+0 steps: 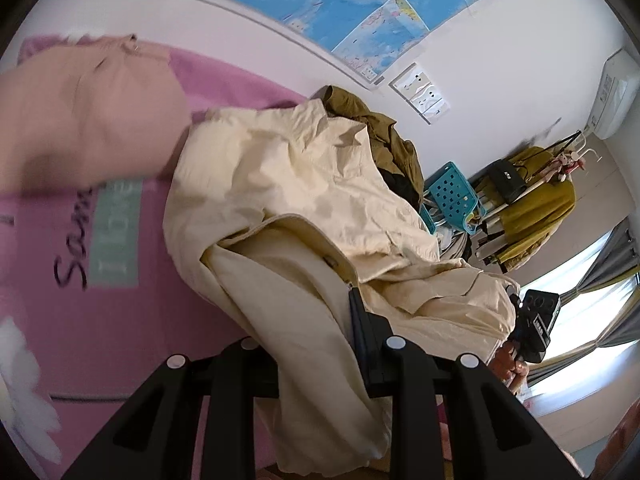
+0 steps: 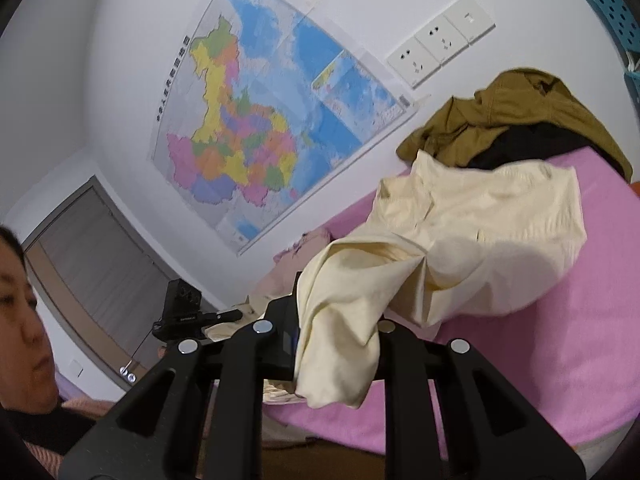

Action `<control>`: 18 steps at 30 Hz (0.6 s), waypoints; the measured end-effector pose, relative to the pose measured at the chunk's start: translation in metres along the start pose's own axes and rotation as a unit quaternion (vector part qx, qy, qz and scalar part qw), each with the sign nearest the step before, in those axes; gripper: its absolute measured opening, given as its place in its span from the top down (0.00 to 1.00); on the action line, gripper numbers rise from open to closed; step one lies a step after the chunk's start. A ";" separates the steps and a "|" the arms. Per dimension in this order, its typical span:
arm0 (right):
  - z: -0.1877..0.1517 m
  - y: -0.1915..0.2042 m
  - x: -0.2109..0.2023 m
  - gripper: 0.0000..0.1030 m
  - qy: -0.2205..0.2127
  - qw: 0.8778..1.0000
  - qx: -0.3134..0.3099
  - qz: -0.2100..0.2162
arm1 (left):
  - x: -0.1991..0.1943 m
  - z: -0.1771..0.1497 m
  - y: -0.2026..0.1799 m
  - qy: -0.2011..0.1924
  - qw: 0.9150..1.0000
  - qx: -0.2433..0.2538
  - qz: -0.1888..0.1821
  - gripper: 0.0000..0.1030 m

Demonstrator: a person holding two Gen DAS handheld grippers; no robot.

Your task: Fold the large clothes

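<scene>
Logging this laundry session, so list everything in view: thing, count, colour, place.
cream garment: one, pale yellow, lifted off the bed at both held ends
pink sheet: one, pink with lettering, covering the bed
olive garment: one, olive brown, heaped by the wall
black garment: one, black, under the olive one
peach garment: one, peach, on the sheet, blurred
map: one, multicoloured, on the wall
wall sockets: one row, white, beside the map
basket: one, turquoise, past the bed
left hand-held gripper: black, clamped on cream cloth
right hand-held gripper: black, clamped on cream cloth
</scene>
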State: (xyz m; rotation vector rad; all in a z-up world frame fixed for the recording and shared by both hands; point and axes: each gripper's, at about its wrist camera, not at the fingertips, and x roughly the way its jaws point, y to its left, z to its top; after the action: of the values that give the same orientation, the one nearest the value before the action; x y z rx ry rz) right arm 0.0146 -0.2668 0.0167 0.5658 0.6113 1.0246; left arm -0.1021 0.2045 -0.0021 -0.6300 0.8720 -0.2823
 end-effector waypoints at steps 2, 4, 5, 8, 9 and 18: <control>0.013 -0.004 0.005 0.83 -0.007 1.000 0.006 0.000 | -0.001 0.013 -0.007 -0.001 1.000 0.012 0.009 0.77; 0.021 -0.007 0.007 0.83 -0.012 1.000 0.010 -0.004 | 0.000 0.028 -0.016 -0.001 0.999 0.028 0.019 0.77; 0.026 -0.007 0.010 0.83 -0.013 1.000 0.008 -0.002 | 0.001 0.034 -0.017 -0.001 0.999 0.032 0.025 0.77; 0.041 -0.012 0.019 0.82 -0.016 1.000 0.019 -0.008 | 0.004 0.051 -0.022 0.003 0.999 0.039 0.036 0.77; 0.048 -0.017 0.022 0.82 -0.020 0.999 0.028 -0.012 | 0.006 0.057 -0.023 0.004 0.998 0.039 0.039 0.77; 0.089 -0.039 0.051 0.81 -0.023 0.998 0.048 -0.035 | 0.026 0.103 -0.029 0.004 0.997 0.038 0.073 0.77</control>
State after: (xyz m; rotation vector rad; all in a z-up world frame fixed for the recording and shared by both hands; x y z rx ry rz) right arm 0.1201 -0.2497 0.0426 0.6458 0.6375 0.9181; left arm -0.0050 0.2099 0.0489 -0.4914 0.9061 -0.1852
